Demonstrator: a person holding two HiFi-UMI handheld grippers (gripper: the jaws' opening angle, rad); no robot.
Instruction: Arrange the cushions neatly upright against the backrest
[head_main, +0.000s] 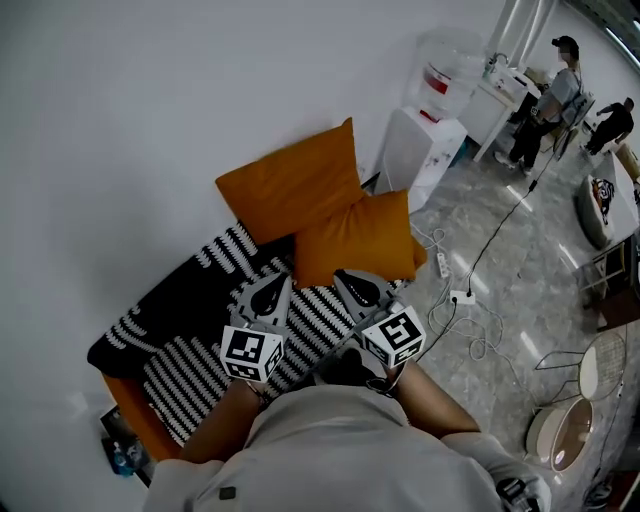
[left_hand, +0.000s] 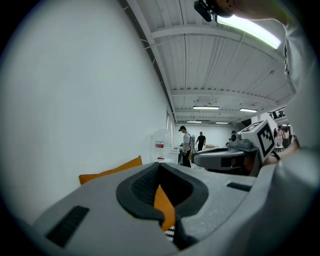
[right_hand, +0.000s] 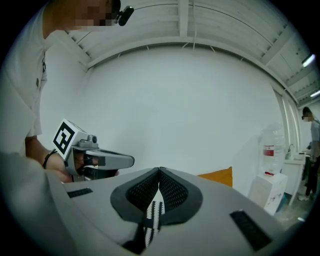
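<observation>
Here we hold the left gripper (head_main: 274, 279) and the right gripper (head_main: 346, 273) side by side, each with jaws pressed together and empty, over a black-and-white striped cushion (head_main: 195, 372) lying flat, with two orange cushions (head_main: 296, 182) propped by the white wall (head_main: 130, 90) just beyond.

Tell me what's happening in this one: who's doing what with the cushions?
A person stands over a sofa with a gripper in each hand. The left gripper and right gripper are both shut and hover side by side above the black-and-white striped cushions, with nothing clearly held. The rear orange cushion leans against the wall, and the front orange cushion overlaps it. The striped ones seem to lie flat, not yet upright.
</observation>
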